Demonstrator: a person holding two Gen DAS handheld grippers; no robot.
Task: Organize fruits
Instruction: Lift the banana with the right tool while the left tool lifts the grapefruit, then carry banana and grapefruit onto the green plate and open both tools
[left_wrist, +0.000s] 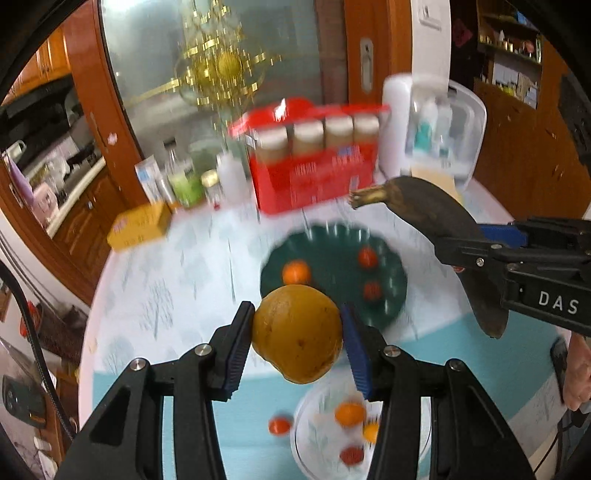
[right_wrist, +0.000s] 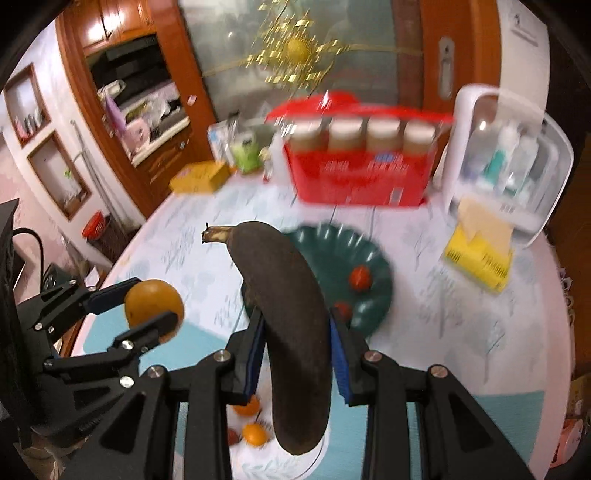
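Midway by the look of it: left tool (left_wrist: 297, 332) is clamped on the pear (left_wrist: 297, 334), right tool (right_wrist: 297, 354) on the banana (right_wrist: 284, 325), both above the green plate (right_wrist: 373, 258), which holds three small fruits; others wait on the white plate (left_wrist: 317, 439)

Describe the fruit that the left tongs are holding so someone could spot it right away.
Above the dark green plate hang two tongs. The left tongs clamp a round, orange-brown fruit, much bigger than the small oranges and tomatoes below, unlike the long blackened banana.

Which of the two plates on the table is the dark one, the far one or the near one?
The far one: the scalloped green plate beyond the grippers is dark, holding an orange and two small red fruits. The near plate, below the left gripper, is white.
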